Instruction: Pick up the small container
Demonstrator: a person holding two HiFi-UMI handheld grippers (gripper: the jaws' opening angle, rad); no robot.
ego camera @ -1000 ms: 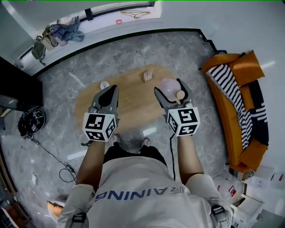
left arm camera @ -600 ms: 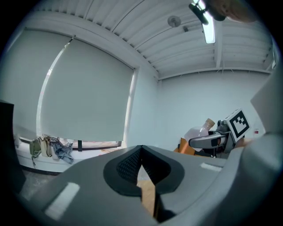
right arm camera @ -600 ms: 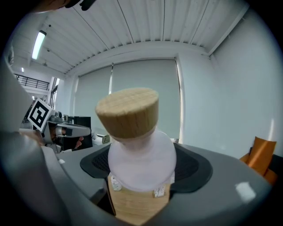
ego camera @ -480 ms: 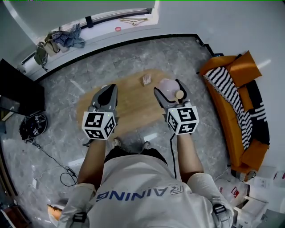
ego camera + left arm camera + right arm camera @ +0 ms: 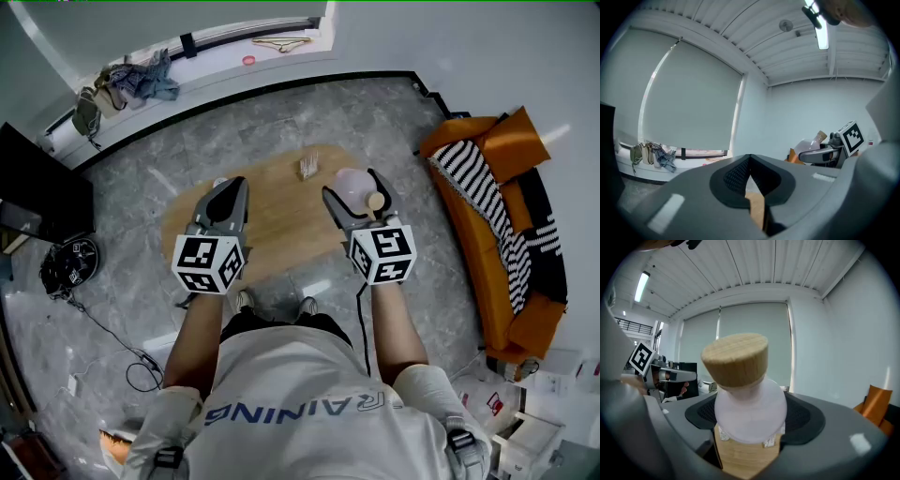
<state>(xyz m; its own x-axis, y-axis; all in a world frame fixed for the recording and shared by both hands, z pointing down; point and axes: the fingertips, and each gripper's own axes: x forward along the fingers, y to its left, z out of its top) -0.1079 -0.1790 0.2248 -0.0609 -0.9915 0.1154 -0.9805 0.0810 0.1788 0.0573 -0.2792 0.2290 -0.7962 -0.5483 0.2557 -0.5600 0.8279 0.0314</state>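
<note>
left forearm (image 5: 199, 328) and right forearm (image 5: 387, 323) reach out front side by side. left gripper (image 5: 231, 187) sits nearly level, jaws pressed together. right gripper (image 5: 357, 194) too, jaws wide, clamped round the small corked bottle (image 5: 347, 181).

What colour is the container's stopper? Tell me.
Light tan wood; stopper on small container shows best in right gripper view.

The head view looks steeply down from above the person, with the oval light-wood table (image 5: 281, 225) at frame centre. Both gripper views face nearly level across that table. The left gripper view catches the right gripper (image 5: 811, 152) at its right edge. The right gripper view, close behind the frosted round container with wooden stopper (image 5: 745, 404), catches the left gripper (image 5: 691, 377) at its left.
</note>
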